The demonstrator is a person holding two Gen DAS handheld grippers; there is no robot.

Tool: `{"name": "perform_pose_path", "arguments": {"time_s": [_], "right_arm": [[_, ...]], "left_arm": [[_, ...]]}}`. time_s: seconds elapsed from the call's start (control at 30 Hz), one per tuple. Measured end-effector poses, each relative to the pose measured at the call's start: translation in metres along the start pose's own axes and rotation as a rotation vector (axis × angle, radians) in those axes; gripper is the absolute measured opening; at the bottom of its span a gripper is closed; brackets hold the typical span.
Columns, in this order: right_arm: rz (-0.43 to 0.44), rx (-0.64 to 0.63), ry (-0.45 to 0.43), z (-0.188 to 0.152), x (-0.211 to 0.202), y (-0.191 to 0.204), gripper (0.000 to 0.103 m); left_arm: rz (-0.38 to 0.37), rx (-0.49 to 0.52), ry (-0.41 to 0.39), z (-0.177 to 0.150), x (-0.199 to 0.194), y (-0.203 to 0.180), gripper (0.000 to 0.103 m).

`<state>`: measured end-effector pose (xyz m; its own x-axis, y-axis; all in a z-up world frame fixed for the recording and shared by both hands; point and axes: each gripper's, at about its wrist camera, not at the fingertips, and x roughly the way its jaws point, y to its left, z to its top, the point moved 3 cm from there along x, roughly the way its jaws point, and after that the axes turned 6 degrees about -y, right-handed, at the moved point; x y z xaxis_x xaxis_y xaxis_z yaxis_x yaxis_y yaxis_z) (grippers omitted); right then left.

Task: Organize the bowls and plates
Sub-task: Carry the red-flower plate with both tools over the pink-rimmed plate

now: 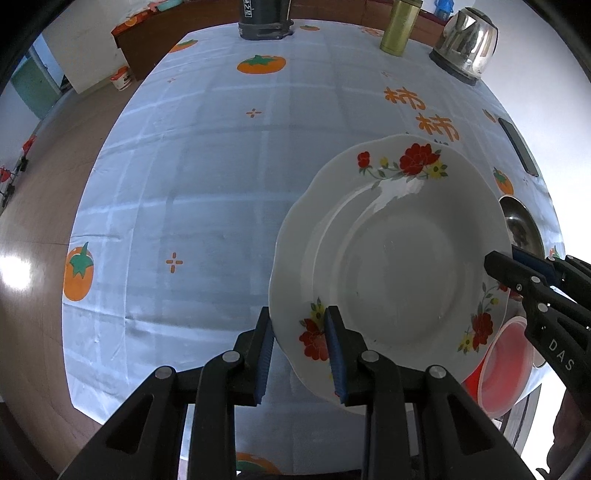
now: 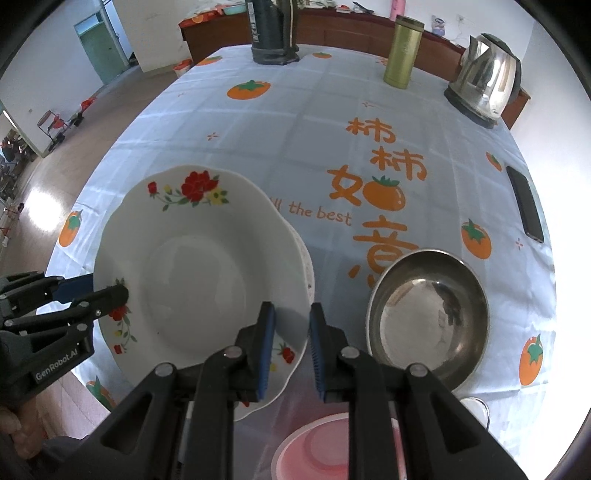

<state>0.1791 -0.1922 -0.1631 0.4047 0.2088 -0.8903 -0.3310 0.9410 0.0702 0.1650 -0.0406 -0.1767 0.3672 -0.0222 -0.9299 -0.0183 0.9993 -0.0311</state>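
A white plate with red flowers (image 1: 391, 266) is held between both grippers above the table. My left gripper (image 1: 299, 350) straddles its near-left rim, jaws about the rim. My right gripper (image 2: 291, 347) straddles the plate's (image 2: 199, 273) right rim; its other finger shows in the left wrist view (image 1: 517, 275). A second white plate's edge (image 2: 308, 266) shows just under it. A steel bowl (image 2: 428, 317) sits to the right. A red bowl (image 2: 321, 446) lies near the front edge, also in the left wrist view (image 1: 498, 369).
On the persimmon tablecloth (image 2: 314, 122) stand a steel kettle (image 2: 484, 77), a gold thermos (image 2: 402, 51) and a dark jug (image 2: 273, 33) at the back. A black phone (image 2: 524, 203) lies at the right. The table's left edge drops to the floor.
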Motion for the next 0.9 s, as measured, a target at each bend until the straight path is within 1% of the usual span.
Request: {"name": "perform_pose_path", "arguments": {"time_s": [0.9], "right_arm": [[-0.014,0.027,0.018,0.001,0.007,-0.020,0.019]], "left_arm": [[-0.014,0.040,0.026,0.007,0.013,-0.021,0.030]]}}
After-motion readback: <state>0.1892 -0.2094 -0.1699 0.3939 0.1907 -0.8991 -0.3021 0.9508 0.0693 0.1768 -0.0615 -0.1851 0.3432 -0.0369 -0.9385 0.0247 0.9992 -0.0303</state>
